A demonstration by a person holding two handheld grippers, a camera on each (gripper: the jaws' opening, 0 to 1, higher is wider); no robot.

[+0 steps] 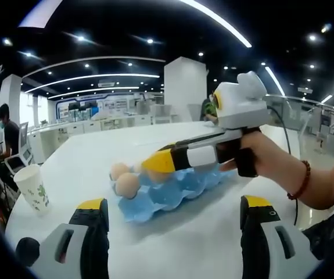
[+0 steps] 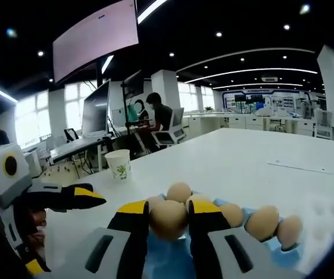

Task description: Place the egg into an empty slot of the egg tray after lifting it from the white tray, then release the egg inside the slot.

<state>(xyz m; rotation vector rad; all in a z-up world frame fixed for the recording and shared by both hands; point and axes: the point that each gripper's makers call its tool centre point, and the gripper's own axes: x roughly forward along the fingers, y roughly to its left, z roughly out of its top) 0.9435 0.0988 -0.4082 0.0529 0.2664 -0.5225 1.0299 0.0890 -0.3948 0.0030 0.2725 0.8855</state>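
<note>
The right gripper has its yellow-tipped jaws clamped on an egg, one jaw on each flank, right over the blue egg tray. How deep the egg sits in a slot is hard to say, as the jaws cover its underside. More eggs lie in the tray: one behind, others to the right, the last one cut off by the tray's far corner.

From the left gripper view, the right gripper reaches in from the right, a hand on its grip, and its tip hides the egg it carries. Two eggs sit at the tray's near end. The left gripper hangs short of the tray over the white table, jaws spread wide, nothing between them. A paper cup stands off to the left.
</note>
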